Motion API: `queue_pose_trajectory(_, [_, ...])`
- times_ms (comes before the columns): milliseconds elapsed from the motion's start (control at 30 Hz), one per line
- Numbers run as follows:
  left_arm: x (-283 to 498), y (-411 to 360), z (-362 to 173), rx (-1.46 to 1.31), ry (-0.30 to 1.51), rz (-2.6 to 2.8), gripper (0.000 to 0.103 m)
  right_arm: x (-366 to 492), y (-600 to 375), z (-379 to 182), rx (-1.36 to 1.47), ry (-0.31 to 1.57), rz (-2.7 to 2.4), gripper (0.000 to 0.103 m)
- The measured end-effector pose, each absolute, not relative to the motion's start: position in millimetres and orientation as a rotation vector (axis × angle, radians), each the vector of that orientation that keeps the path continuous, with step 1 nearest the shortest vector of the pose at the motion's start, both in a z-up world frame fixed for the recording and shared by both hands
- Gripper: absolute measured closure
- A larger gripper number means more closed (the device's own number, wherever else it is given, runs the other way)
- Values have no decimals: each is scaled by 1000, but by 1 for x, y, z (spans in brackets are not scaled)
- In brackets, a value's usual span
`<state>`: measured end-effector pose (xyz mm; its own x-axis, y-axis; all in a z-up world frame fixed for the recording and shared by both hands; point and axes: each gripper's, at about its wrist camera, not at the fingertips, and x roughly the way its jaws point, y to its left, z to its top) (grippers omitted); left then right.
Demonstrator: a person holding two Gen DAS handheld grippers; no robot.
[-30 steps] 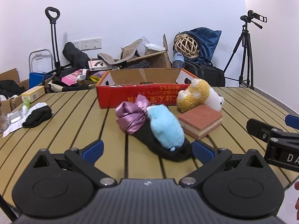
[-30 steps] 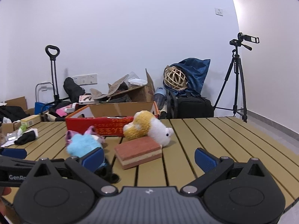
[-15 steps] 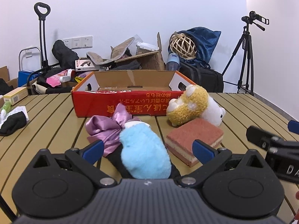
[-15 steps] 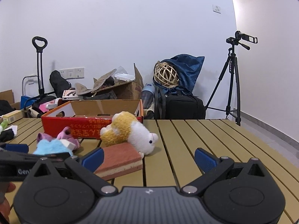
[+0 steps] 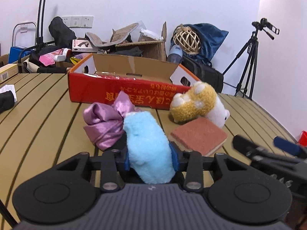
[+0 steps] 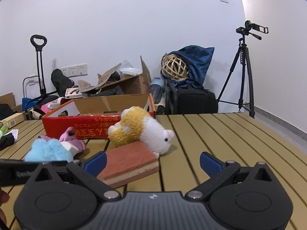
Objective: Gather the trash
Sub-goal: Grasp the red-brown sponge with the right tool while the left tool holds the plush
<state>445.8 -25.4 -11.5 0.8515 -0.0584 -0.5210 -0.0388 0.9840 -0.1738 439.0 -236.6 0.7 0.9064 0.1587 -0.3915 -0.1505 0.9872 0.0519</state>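
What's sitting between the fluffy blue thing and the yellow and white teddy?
The reddish sponge block lies between the fluffy blue toy and the yellow-and-white plush, clearest in the right wrist view.

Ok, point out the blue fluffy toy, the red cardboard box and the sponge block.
blue fluffy toy (image 5: 147, 149), left wrist view, middle of its fur.
red cardboard box (image 5: 122, 94), left wrist view, its printed front wall.
sponge block (image 6: 130, 159), right wrist view, its reddish top face.

recording room | camera tripod (image 6: 245, 72) (corner); slatted table (image 6: 220, 134); wall-side clutter

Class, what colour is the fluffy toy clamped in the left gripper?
Light blue fluffy toy; clearest in the left wrist view.
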Motion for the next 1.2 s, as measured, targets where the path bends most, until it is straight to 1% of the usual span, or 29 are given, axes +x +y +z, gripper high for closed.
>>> queue_pose_trajectory(300, [439,-3,5,-209,508,6,65,456,-207,-9,21,477,169,0])
queue_pose_trajectory(700, [445,33,10,-248,469,62,66,489,-181,-19,47,576,153,0])
queue_pose_trajectory(1100, [448,51,9,-260,470,96,66,511,-167,-33,55,657,92,0])
queue_pose_trajectory(1133, [448,51,9,-260,470,97,66,512,-167,-33,58,661,95,3])
queue_pose_trajectory(1200, [448,51,9,-260,469,96,66,512,-168,-34,68,665,108,14])
